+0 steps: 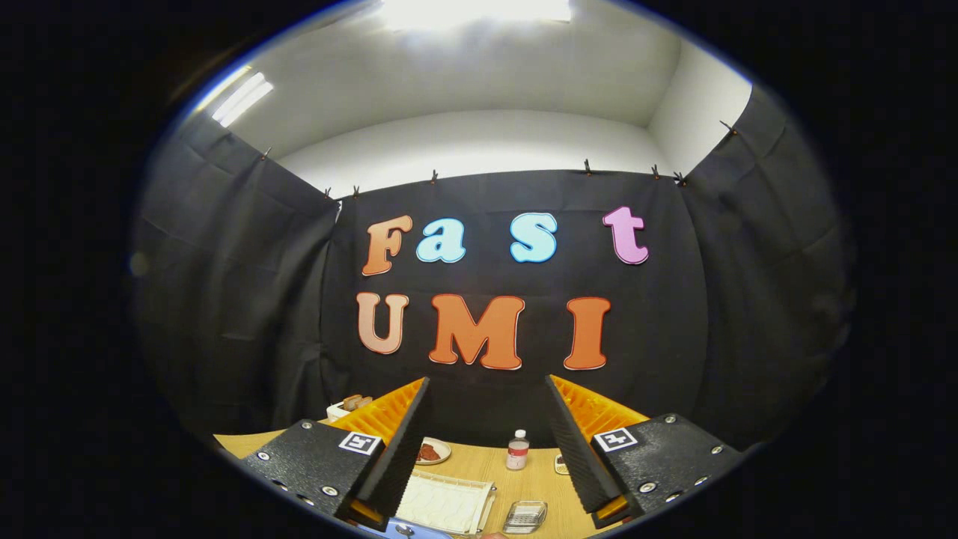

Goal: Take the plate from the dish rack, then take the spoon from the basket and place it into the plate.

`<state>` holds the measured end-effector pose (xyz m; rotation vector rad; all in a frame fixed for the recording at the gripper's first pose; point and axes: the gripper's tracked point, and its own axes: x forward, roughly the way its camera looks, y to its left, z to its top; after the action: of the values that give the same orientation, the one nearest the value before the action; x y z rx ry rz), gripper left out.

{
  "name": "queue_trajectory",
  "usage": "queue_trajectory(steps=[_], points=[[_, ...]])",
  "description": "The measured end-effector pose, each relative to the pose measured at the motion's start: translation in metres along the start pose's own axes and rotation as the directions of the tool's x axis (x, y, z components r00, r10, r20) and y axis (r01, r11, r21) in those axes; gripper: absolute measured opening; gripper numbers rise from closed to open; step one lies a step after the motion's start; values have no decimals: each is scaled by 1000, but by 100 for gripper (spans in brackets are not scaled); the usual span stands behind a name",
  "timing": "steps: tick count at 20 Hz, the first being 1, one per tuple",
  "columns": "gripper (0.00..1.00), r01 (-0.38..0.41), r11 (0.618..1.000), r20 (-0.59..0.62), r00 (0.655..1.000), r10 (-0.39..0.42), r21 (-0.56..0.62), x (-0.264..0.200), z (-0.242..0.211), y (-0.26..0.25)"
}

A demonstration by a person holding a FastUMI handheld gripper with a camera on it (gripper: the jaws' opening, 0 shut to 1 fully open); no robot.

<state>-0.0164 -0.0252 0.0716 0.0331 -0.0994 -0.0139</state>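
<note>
My gripper is open and holds nothing; its fingers point level at the booth's back wall, high above a wooden table. Low between the fingers lies a white ribbed rack, seen from above. Just right of it sits a small clear wire-like basket; I cannot tell what is in it. A bluish object with a small round metal part peeks out below the rack, by the left finger. I cannot make out a spoon.
A small plate with brown food and a little white bottle with a red label stand near the table's far edge. A white toaster with bread sits behind the left finger. A small item lies by the right finger.
</note>
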Motion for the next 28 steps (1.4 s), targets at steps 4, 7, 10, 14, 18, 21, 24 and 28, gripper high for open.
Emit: queue_trajectory(steps=[4,7,10,14,18,21,24,28], points=[[88,6,999,39,999,-5,-33,0,4,0],[88,-7,999,41,999,9,-40,1,0,3],[91,-17,999,48,999,18,-29,-1,-5,0],[95,-28,1000,75,997,27,7,0,-7,-10],[97,-29,1000,75,997,29,4,1,-15,-19],[97,-48,999,55,997,46,26,-2,-25,-25],[97,-79,996,53,996,76,39,-2,-28,-25],[97,-114,992,51,992,112,50,-1,-32,-28]])
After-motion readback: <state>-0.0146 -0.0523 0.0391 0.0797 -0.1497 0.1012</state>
